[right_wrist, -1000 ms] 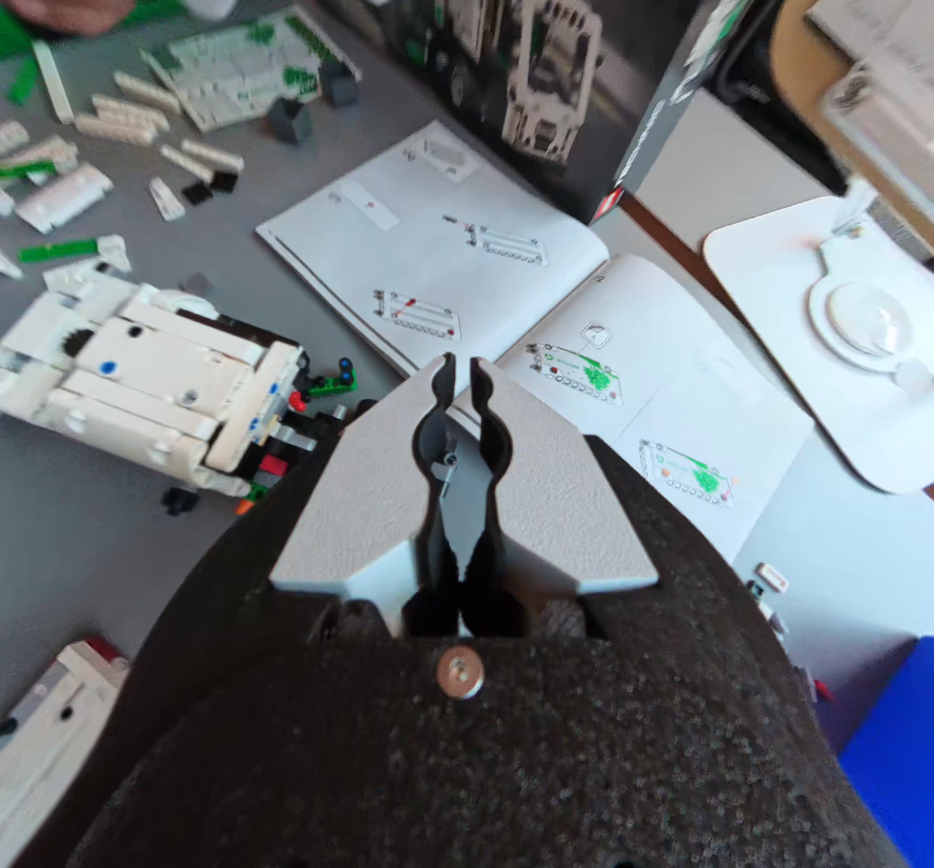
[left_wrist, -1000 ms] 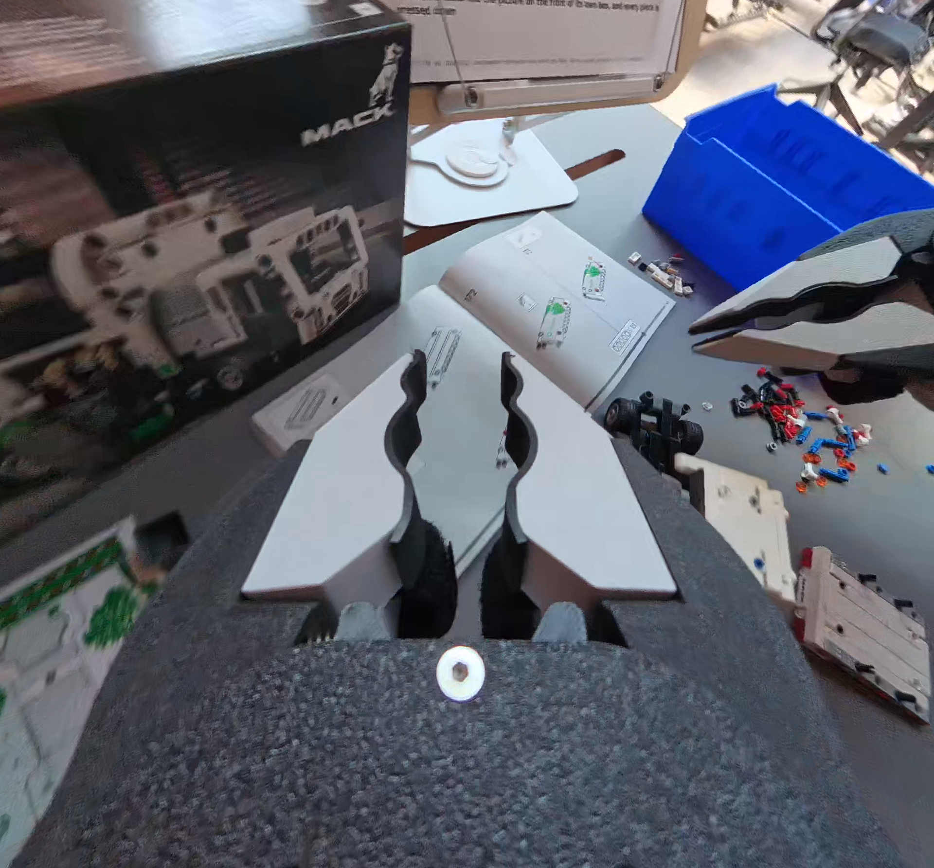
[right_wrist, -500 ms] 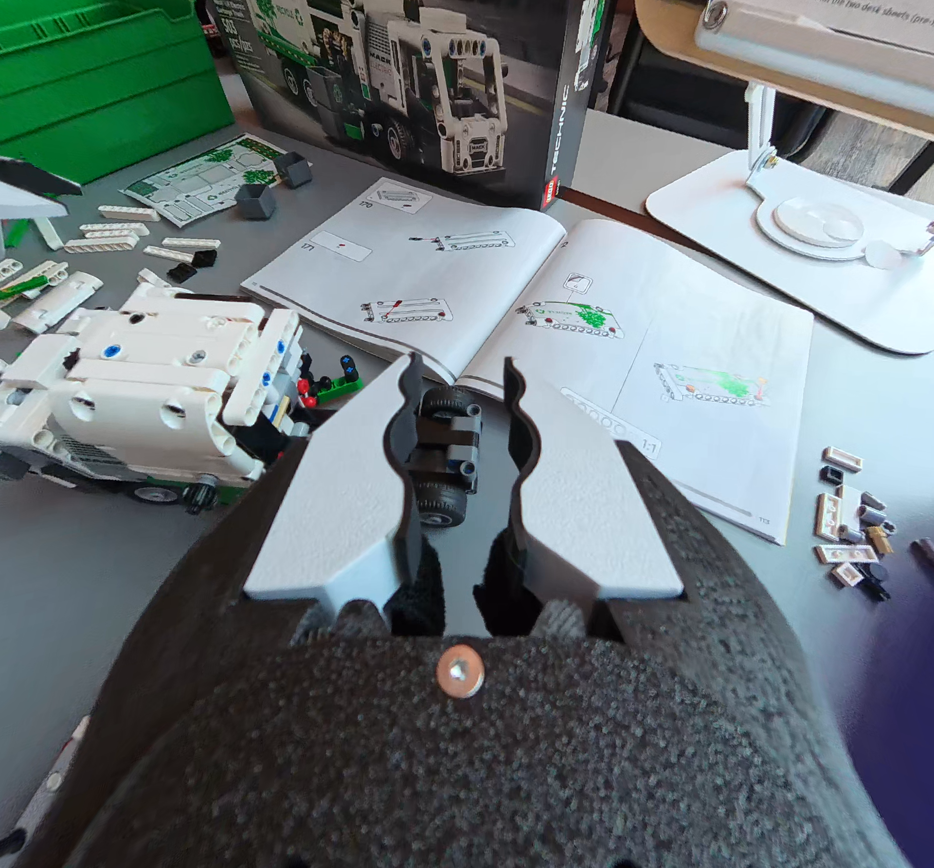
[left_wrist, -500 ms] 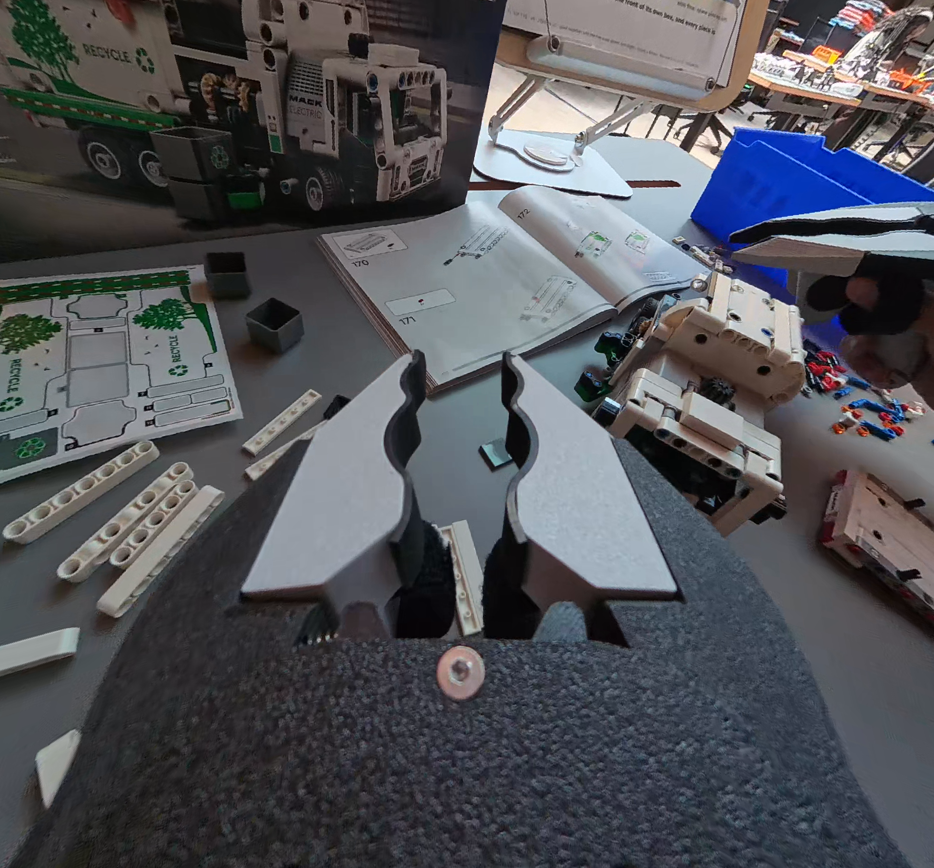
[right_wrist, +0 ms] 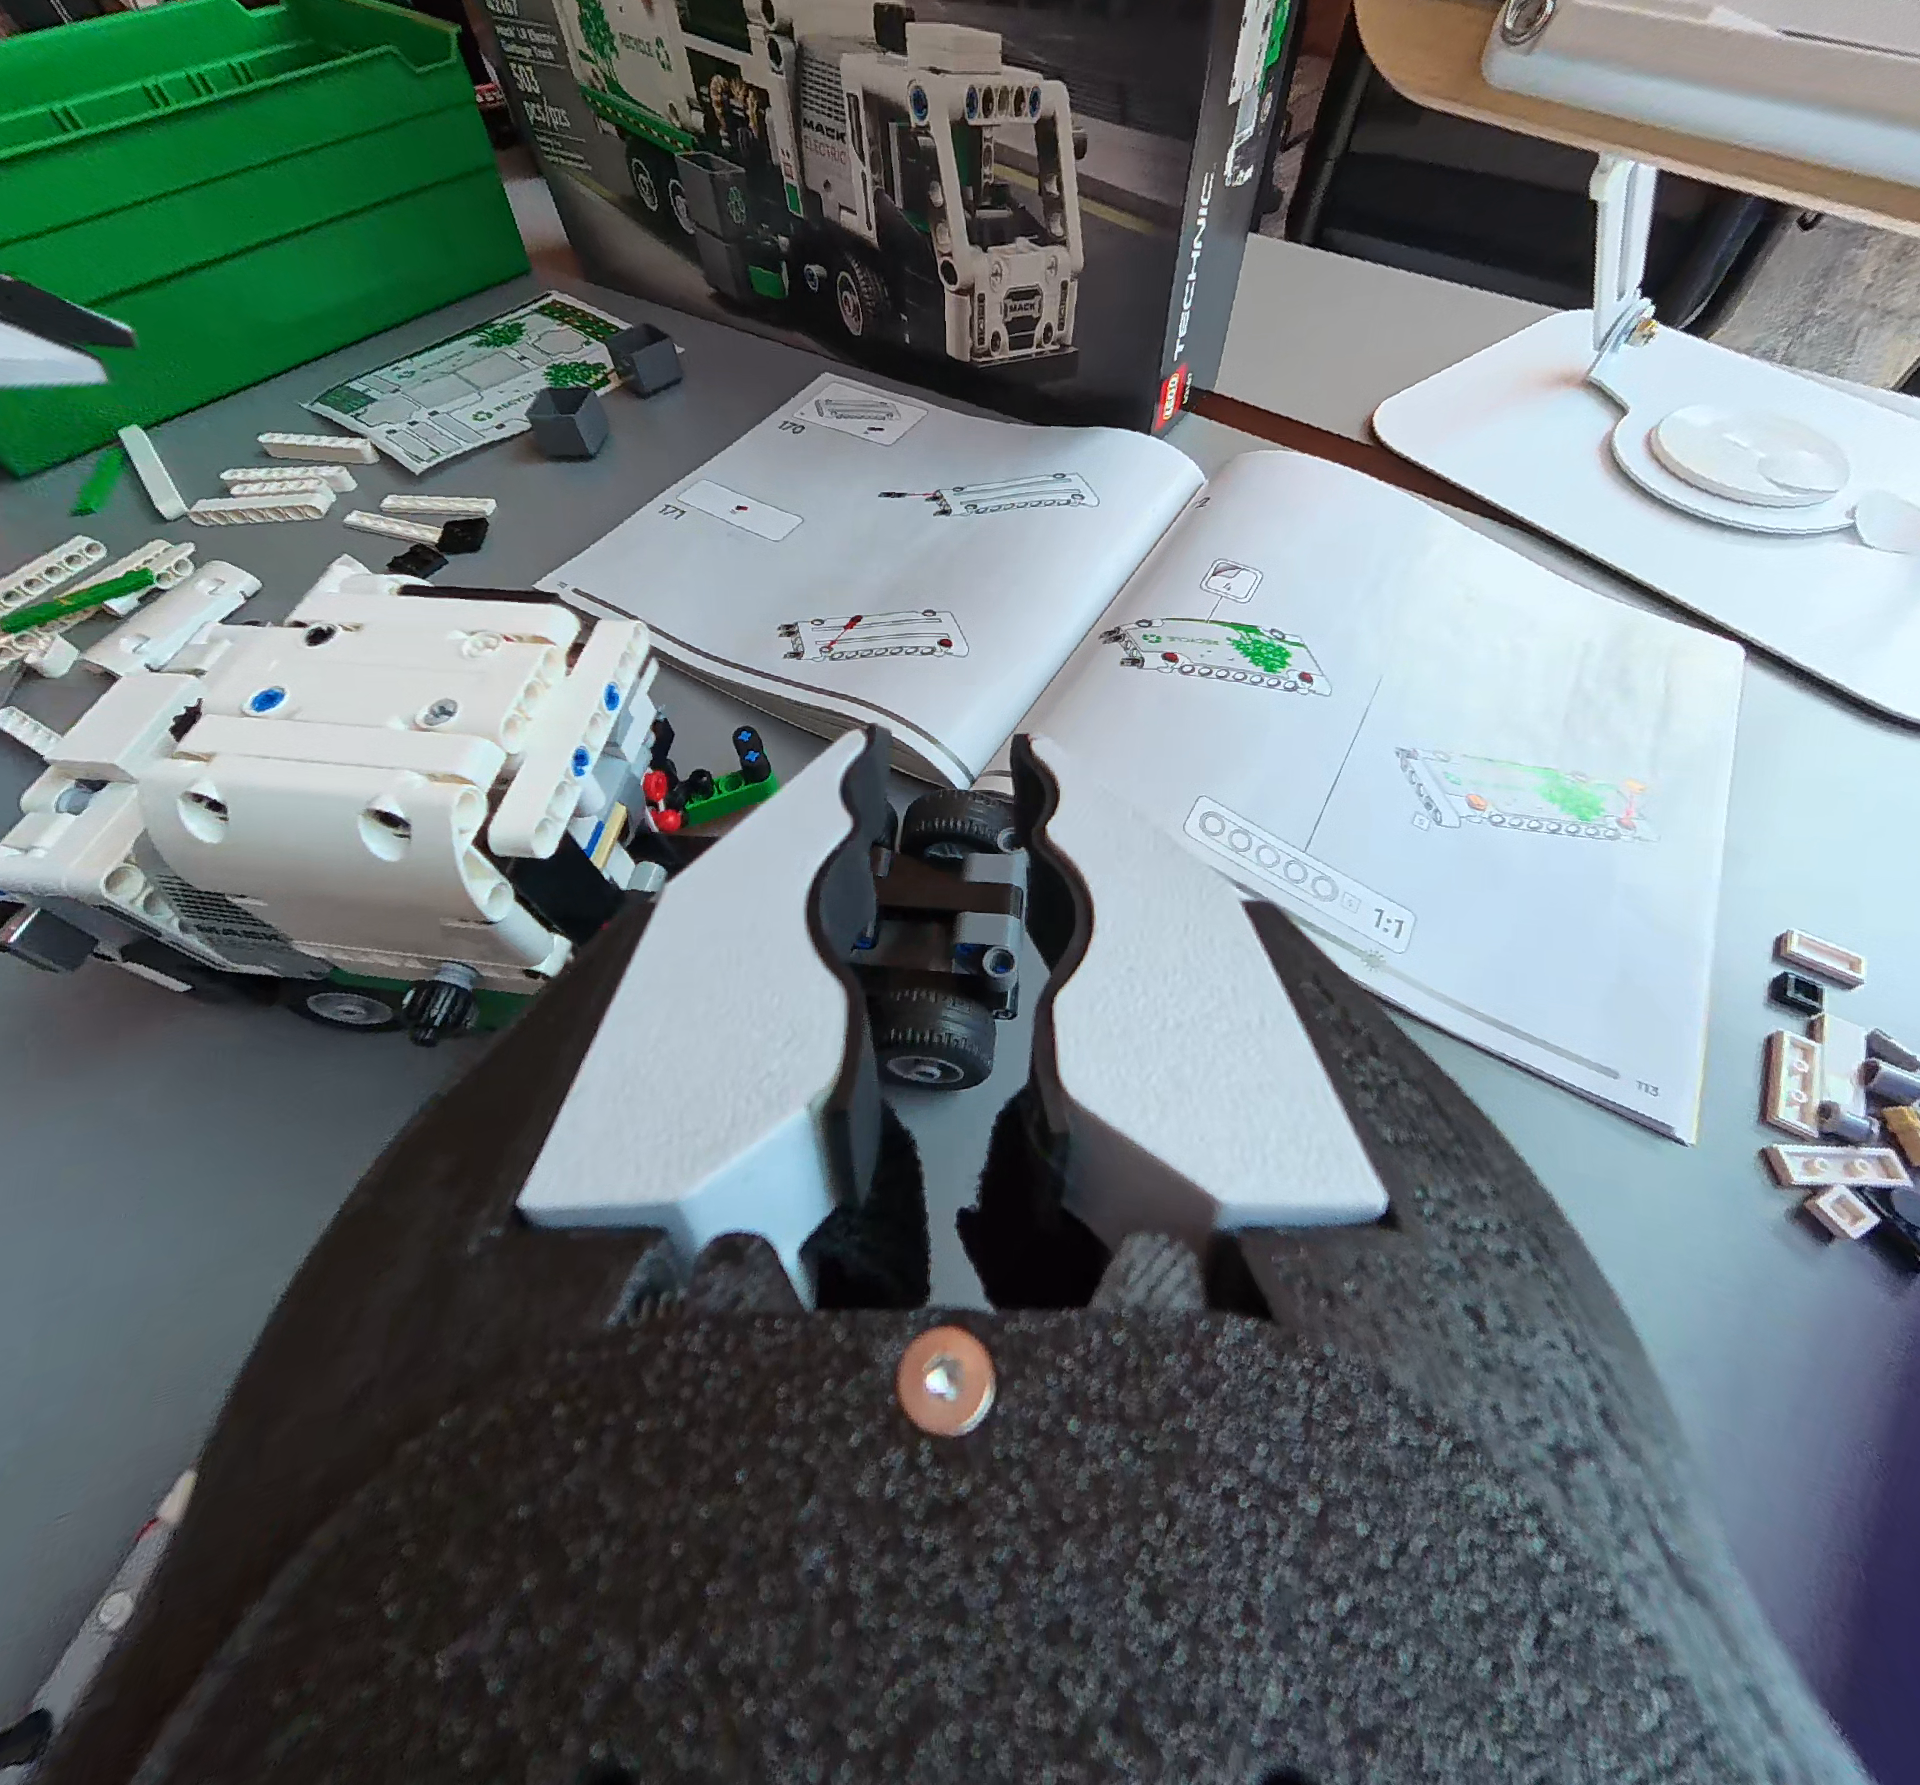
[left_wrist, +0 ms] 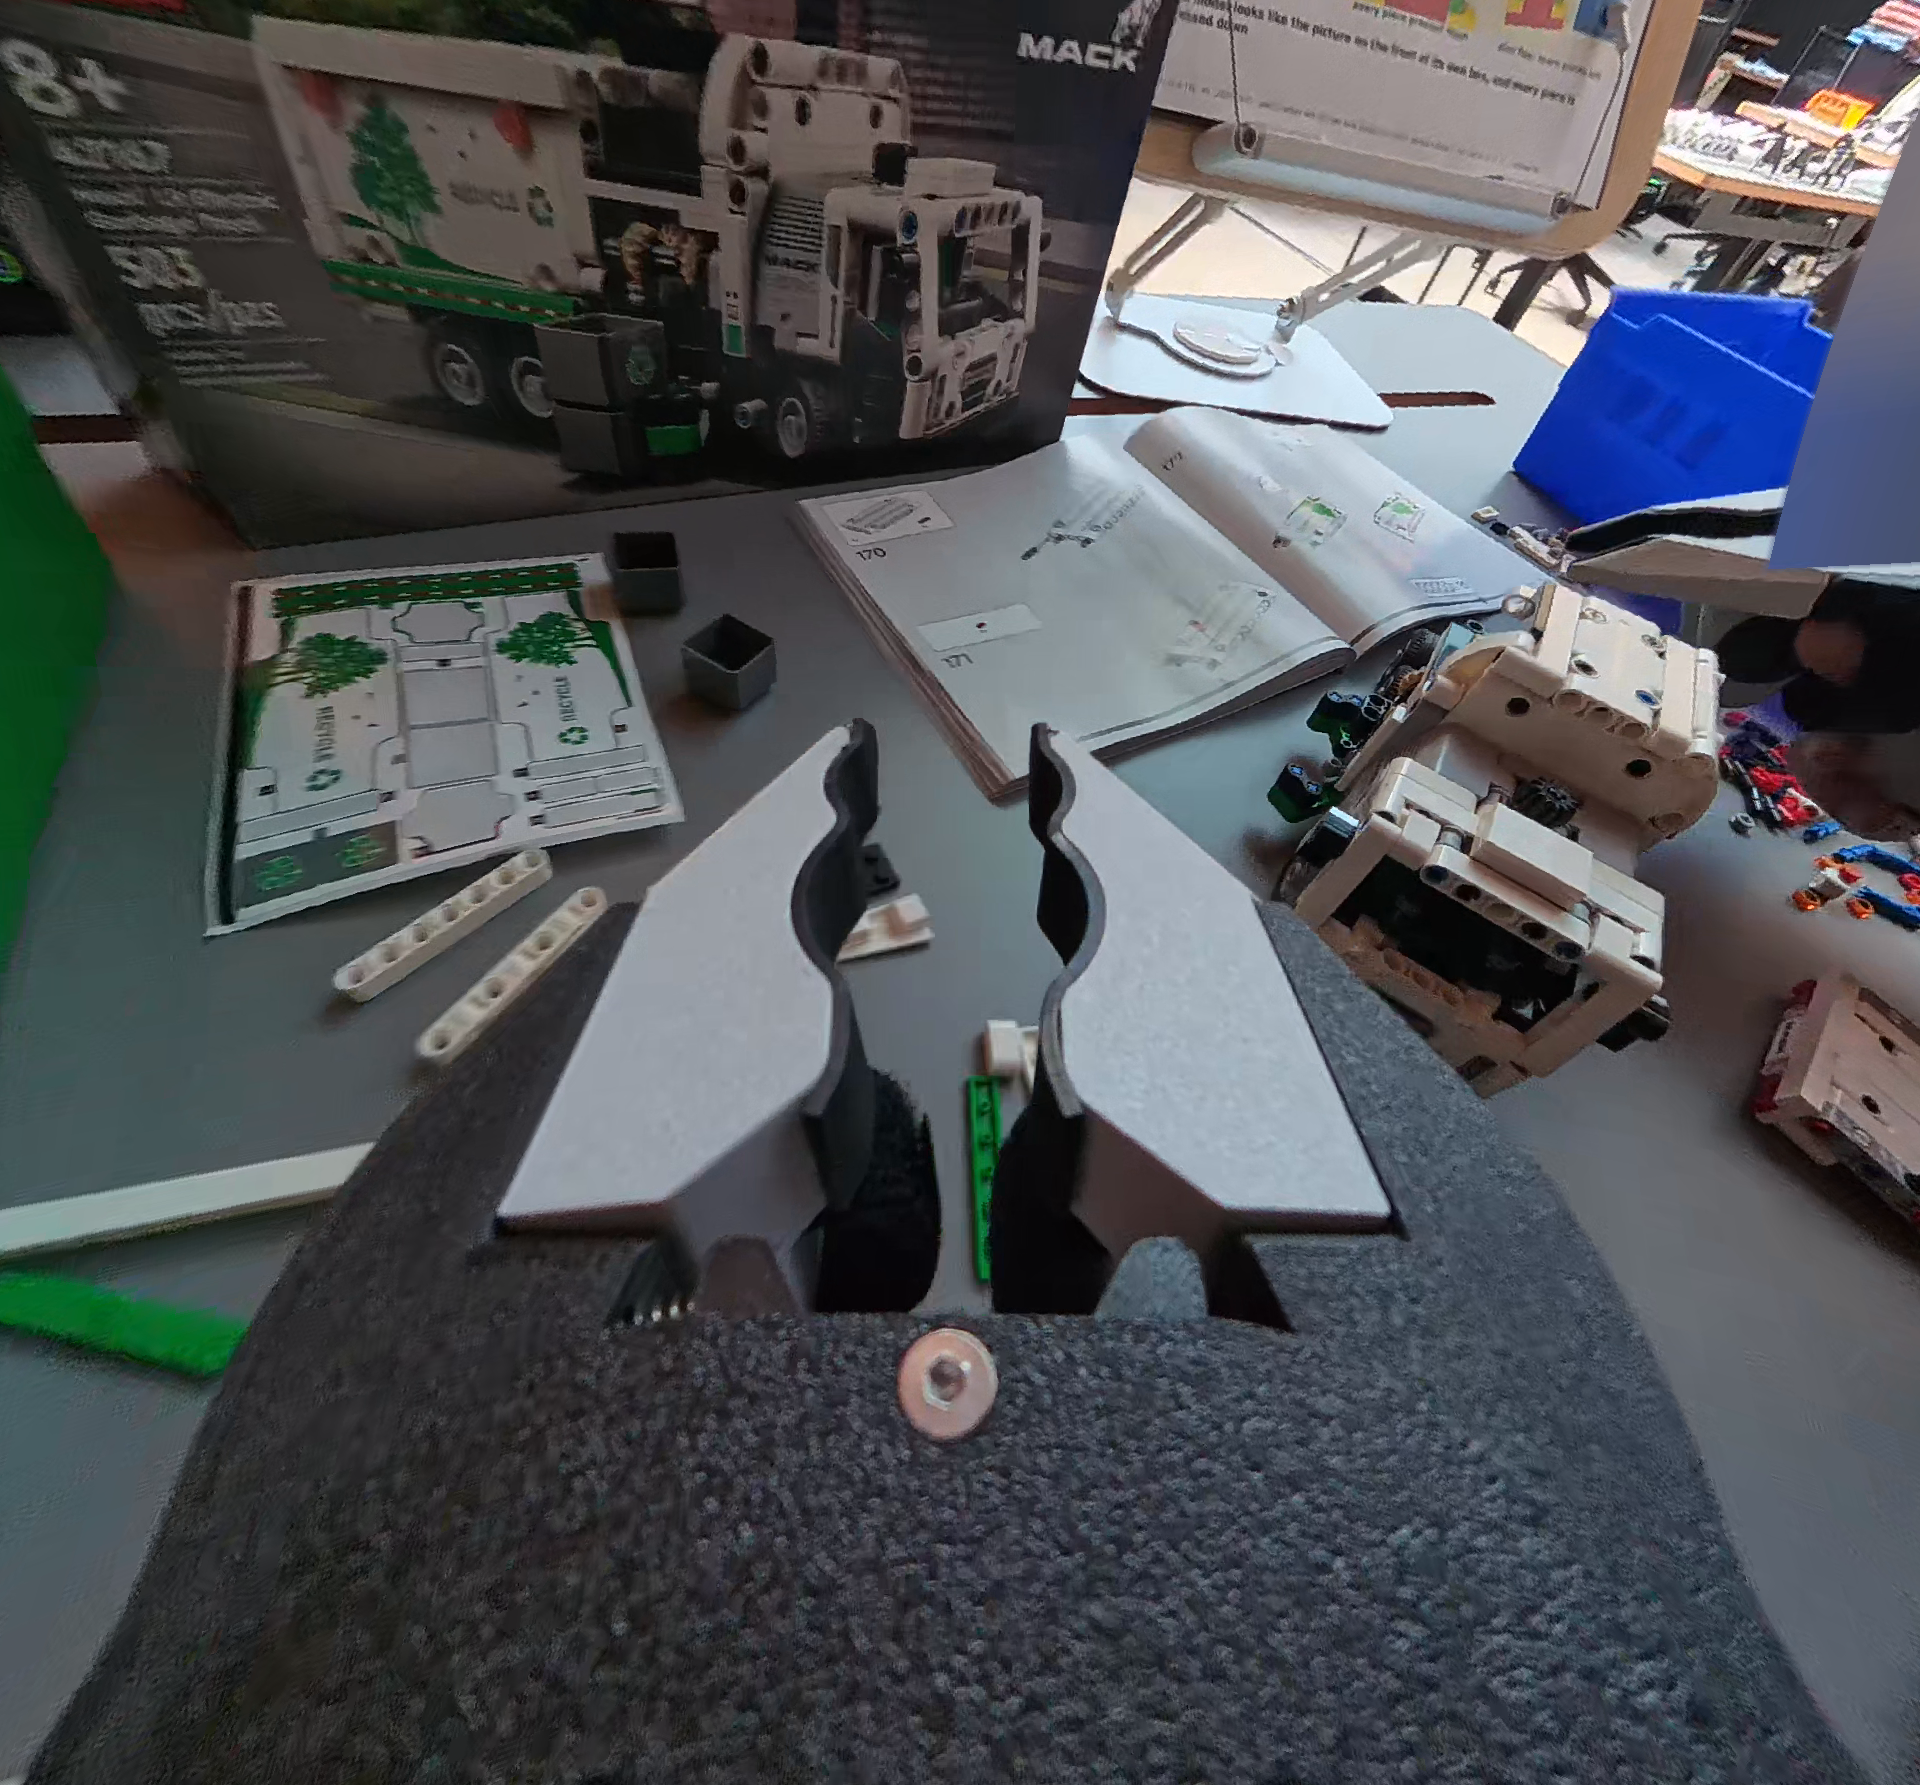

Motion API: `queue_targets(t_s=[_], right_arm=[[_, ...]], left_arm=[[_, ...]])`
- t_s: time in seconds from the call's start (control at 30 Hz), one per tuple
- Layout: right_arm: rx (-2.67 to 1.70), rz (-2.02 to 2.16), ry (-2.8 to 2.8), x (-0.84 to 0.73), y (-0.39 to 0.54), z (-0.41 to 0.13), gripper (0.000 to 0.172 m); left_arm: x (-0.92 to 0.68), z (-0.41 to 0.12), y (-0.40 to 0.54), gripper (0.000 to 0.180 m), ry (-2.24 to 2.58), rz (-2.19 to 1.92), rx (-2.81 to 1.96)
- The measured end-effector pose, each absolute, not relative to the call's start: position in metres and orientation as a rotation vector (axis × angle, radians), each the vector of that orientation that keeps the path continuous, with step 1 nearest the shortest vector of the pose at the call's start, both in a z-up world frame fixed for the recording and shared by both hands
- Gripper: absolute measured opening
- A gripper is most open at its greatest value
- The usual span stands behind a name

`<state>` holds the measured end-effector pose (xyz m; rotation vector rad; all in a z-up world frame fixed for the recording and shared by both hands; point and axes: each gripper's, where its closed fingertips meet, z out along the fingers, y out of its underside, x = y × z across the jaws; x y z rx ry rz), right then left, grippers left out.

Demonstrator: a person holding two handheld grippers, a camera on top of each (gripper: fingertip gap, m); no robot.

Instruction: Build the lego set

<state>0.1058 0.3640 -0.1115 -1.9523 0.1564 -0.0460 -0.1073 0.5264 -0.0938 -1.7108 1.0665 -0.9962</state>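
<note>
Right claw (right_wrist: 940, 769) narrower than before, closed on wheel assembly (right_wrist: 940, 914), left claw (left_wrist: 945, 769) unchanged

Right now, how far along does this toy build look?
Built: a white brick truck body, lying on its side. In hand: the right tool grips a black-and-grey wheel axle; the left tool is open, empty. Still loose: white holed beams and a green-and-white sticker sheet.
</note>
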Motion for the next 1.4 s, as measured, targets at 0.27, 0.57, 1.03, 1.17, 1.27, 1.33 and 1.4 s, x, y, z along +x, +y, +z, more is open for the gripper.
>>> queue_targets(t_s=[0.27,0.57,1.03,1.17,1.27,1.33,1.4], right_arm=[[-1.906,-0.093,0.134,0.105,0.359,-0.094,0.019],[-1.905,-0.136,0.128,0.107,0.357,-0.092,0.017],[-1.945,-0.198,0.083,0.104,0.359,-0.101,0.015],[-1.951,-0.206,0.081,0.105,0.359,-0.102,0.015],[-1.951,-0.21,0.077,0.105,0.359,-0.102,0.015],[-1.958,-0.215,0.071,0.105,0.359,-0.103,0.015],[-1.97,-0.226,0.064,0.105,0.359,-0.106,0.014]], left_arm=[[-0.261,-0.094,0.557,0.028,1.409,-0.465,-1.822],[-0.337,-0.14,0.551,0.041,1.423,-0.347,-2.057],[-0.326,-0.142,0.558,0.037,1.391,-0.268,-1.981],[-0.324,-0.146,0.548,0.026,1.52,-0.166,-1.913],[-0.322,-0.152,0.54,0.024,1.562,-0.185,-1.922],[-0.32,-0.153,0.538,0.021,1.568,-0.191,-1.919],[-0.318,-0.156,0.538,0.019,1.572,-0.2,-1.928]])
